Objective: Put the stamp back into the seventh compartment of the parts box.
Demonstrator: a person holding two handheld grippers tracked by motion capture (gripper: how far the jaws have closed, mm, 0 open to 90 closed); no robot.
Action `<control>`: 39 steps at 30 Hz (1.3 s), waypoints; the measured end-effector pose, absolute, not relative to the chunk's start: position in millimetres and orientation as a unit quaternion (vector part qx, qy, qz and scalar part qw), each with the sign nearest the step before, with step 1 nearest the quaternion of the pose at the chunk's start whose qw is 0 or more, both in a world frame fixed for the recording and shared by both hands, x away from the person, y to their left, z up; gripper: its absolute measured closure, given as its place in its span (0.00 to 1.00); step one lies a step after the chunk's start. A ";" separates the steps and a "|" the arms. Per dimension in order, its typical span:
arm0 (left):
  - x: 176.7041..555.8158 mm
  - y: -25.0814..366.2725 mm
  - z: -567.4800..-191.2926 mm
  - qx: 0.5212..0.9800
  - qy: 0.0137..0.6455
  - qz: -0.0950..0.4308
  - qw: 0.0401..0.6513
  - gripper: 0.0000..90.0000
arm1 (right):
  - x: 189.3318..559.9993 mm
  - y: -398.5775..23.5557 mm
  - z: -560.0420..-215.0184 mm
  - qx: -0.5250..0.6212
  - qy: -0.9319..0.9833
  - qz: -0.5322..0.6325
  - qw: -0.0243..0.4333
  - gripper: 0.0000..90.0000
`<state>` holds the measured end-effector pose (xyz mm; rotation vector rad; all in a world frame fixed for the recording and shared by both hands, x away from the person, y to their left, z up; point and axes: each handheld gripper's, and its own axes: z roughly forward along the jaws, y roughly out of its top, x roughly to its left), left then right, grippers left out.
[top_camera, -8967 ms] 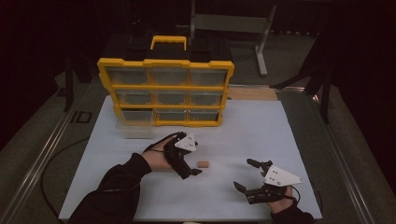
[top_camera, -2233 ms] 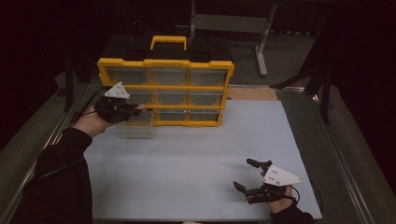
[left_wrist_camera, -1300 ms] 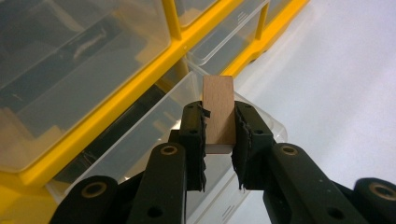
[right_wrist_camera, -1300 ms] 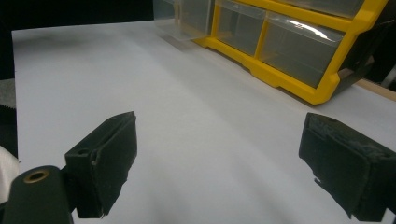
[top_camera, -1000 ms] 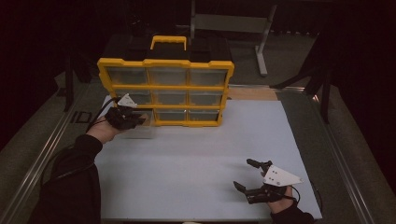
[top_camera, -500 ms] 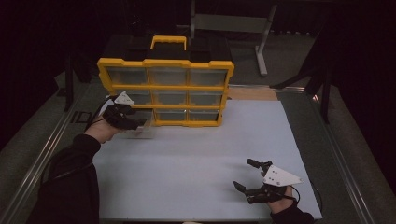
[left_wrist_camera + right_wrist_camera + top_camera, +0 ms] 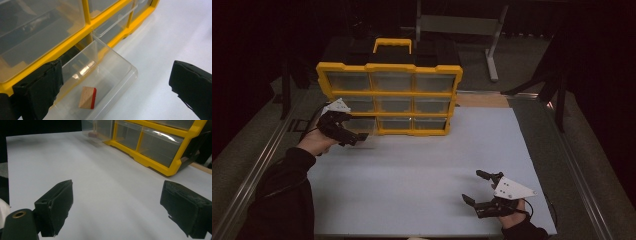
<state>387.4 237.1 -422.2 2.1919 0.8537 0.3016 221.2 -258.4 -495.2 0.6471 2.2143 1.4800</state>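
Left gripper [image 7: 353, 134]: held at the lower-left corner of the yellow drawer organizer [image 7: 389, 95], at about 10 o'clock on the white tabletop [image 7: 422, 165]; jaws just been opening, now spread wide and released, nothing pressed between the pads; in the left gripper view [image 7: 115, 95] poised over a pulled-out clear drawer [image 7: 110, 65]. Wooden block [image 7: 87, 97] with one red face: lying loose on the drawer floor, toward 7 o'clock in that view, between the two jaws but touching neither; seen from the right gripper view as a small reddish piece [image 7: 93, 134] in the same drawer [image 7: 96, 128], at 11 o'clock. Clear drawer: bottom-left compartment of the organizer, slid out over the tabletop; neighbouring drawers pushed in. Right gripper [image 7: 474, 187]: at about 5 o'clock on the tabletop, well apart from the organizer; jaws wide and unclenched [image 7: 115, 212], only bare white surface between them. Organizer: three-by-three grid of clear drawers in a yellow frame [image 7: 160, 165], yellow carry handle [image 7: 392, 44] on top, standing upright at 12 o'clock on the table.
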 end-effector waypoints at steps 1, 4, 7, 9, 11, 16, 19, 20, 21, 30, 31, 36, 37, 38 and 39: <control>386.2 237.6 -422.1 0.856 0.332 0.119 0.377 0.00 | 221.2 -258.2 -495.3 0.232 0.792 0.529 0.198 0.12; 381.3 237.7 -422.5 0.856 0.332 0.127 0.376 0.00 | 221.2 -257.9 -495.3 0.230 0.793 0.528 0.200 0.12; 376.7 237.2 -423.5 0.856 0.329 0.131 0.376 0.00 | 221.0 -258.1 -495.0 0.230 0.792 0.529 0.200 0.12; 373.0 237.2 -423.8 0.855 0.326 0.131 0.381 0.00 | 221.0 -258.2 -495.0 0.232 0.792 0.529 0.199 0.12; 370.0 237.1 -424.1 0.855 0.324 0.135 0.381 0.00 | 221.0 -258.2 -494.9 0.230 0.792 0.529 0.200 0.12; 361.0 236.5 -426.0 0.857 0.318 0.139 0.380 0.00 | 220.9 -258.5 -494.8 0.230 0.791 0.530 0.201 0.12; 355.8 237.5 -427.0 0.857 0.315 0.142 0.382 0.00 | 220.8 -258.3 -494.7 0.229 0.792 0.529 0.201 0.13; 353.3 237.9 -427.4 0.856 0.314 0.145 0.384 0.00 | 220.7 -258.3 -494.6 0.229 0.792 0.530 0.201 0.12; 351.9 238.4 -427.5 0.856 0.314 0.144 0.384 0.00 | 220.8 -258.3 -494.6 0.228 0.792 0.529 0.201 0.13; 334.4 243.5 -435.7 0.855 0.313 0.148 0.387 0.00 | 220.6 -258.0 -494.5 0.228 0.792 0.529 0.201 0.12; 332.8 243.9 -436.7 0.855 0.312 0.148 0.387 0.00 | 220.6 -258.0 -494.4 0.228 0.792 0.529 0.201 0.12; 325.7 244.0 -441.7 0.857 0.308 0.147 0.387 0.00 | 220.6 -258.3 -494.3 0.228 0.792 0.529 0.202 0.12; 323.7 243.9 -442.7 0.857 0.307 0.145 0.388 0.00 | 220.5 -258.2 -494.3 0.229 0.792 0.530 0.201 0.12; 322.6 243.7 -443.4 0.857 0.306 0.145 0.389 0.00 | 220.5 -258.1 -494.4 0.228 0.792 0.529 0.201 0.13; 320.9 243.5 -444.4 0.856 0.307 0.147 0.389 0.00 | 220.6 -258.2 -494.4 0.227 0.792 0.529 0.202 0.12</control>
